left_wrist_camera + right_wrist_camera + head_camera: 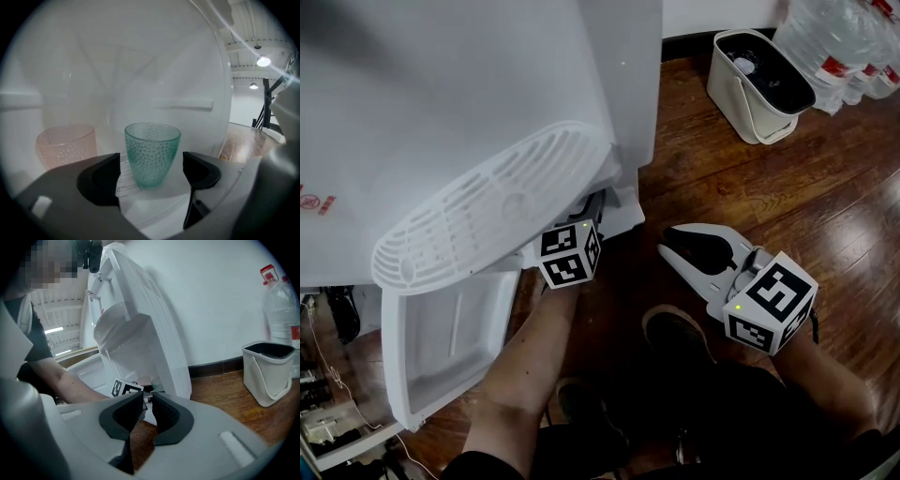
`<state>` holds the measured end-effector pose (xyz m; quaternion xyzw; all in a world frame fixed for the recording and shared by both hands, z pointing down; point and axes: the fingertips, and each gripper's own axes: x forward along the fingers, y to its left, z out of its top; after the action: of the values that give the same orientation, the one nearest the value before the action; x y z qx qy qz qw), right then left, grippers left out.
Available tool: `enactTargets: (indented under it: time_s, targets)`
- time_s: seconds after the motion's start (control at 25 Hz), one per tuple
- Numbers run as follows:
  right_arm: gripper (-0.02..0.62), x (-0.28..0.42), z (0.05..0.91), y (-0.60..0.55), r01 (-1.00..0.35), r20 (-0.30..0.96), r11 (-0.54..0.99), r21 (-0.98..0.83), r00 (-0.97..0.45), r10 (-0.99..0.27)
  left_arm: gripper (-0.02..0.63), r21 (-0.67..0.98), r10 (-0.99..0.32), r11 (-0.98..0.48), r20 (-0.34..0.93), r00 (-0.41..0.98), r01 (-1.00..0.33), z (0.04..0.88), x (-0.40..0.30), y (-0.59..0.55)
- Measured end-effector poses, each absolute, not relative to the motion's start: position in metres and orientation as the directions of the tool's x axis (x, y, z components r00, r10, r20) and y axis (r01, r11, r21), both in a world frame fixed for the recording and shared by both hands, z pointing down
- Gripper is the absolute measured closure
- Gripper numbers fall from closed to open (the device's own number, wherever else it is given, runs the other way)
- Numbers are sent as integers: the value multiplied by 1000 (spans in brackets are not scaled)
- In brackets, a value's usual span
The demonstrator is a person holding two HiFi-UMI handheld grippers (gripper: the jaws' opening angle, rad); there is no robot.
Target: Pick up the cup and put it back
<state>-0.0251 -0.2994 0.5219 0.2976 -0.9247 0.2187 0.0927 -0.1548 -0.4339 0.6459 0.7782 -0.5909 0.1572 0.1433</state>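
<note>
A green dimpled glass cup [152, 153] stands upright on a white shelf inside the white dispenser [441, 103], on a printed slip of paper [123, 182]. My left gripper [150, 177] is open, one jaw on each side of the cup's lower half with a gap on both sides. In the head view only its marker cube [570, 253] shows below the dispenser; the cup is hidden there. My right gripper [686, 242] hovers over the wooden floor to the right, jaws almost together with nothing between them [147, 409].
A pink dimpled cup [66, 146] stands to the left of the green one. The dispenser's lower door [450, 352] hangs open. A white bin [757, 86] and water bottles [848, 47] sit at the back right. The person's shoe [675, 333] is below.
</note>
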Motion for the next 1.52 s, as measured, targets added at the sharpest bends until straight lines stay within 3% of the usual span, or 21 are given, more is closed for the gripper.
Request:
enactTargets:
  time_s: [0.4,0.6,1.36,1.44,1.52]
  targets:
    - [532,-36,517,-291,-566,280,740,-363,-824,-492,199,58,-863,-291,416,288,-955,638,-150,-387]
    - [532,-45,510,-279,-540,261,759,-363,-841,-473,234,49,-868,-296,404,290,-954,626,-152,-362]
    - [534,-61,464,-202,-408,219,846,-343,-910,-351,548,-1,-869,-370,353,346,-929,523,-152,-212]
    - [535,-57,454,-193,-404,222,855,-325,-912,-346,479,-3,-881,-352,339,331,-936,507,-153,-199]
    - [535,-52,445,-184,-408,233,861,-302,-908,-349,479,-13,-887,-353,323,330,-935,490,-152,-186]
